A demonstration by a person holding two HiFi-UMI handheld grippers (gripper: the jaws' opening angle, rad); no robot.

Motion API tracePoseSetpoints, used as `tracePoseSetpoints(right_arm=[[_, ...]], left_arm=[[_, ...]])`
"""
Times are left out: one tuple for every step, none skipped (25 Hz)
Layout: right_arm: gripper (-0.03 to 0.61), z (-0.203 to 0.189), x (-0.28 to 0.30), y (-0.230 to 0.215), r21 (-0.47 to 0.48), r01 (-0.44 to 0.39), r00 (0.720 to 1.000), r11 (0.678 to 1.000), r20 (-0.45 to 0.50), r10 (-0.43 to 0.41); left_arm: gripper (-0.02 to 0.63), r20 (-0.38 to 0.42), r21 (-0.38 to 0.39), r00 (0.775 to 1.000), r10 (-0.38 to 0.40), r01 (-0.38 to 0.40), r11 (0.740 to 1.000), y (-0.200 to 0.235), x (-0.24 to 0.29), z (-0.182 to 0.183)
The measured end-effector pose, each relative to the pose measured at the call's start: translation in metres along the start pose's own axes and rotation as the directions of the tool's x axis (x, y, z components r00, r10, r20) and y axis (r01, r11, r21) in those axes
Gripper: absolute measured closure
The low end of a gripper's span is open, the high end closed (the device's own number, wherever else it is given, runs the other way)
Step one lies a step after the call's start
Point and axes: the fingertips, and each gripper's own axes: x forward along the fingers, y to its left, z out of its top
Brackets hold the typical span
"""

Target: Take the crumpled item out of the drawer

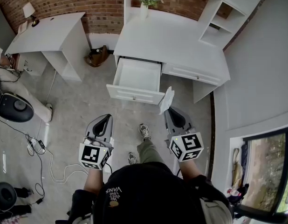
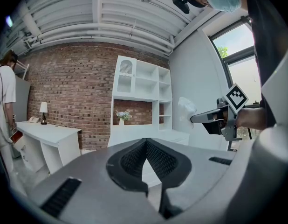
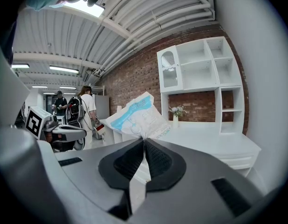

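A crumpled packet (image 3: 139, 118), seemingly plastic, is pinched at the tips of the right gripper (image 3: 144, 141); the left gripper (image 2: 145, 141) is closed.

Flower vase (image 1: 144, 7), lamp (image 1: 28, 9), brick wall (image 1: 95, 3)

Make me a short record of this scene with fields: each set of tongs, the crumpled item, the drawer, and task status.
right tongs: shut on the crumpled packet, pinching its lower edge
left tongs: shut, nothing between them
crumpled packet: white with blue print, held in the air in front of the desk
drawer: pulled open, nothing visible inside
task status: packet is out of the drawer
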Motion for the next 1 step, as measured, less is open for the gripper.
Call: tracePoseSetpoints(right_arm=[[0.565, 0.0002, 0.0016, -0.0006, 0.0, -0.001, 1.0, 1.0, 0.002, 0.001]], left_arm=[[0.607, 0.001, 0.001, 1.0, -0.001, 0.001, 1.0, 0.0005, 0.0019, 0.0]])
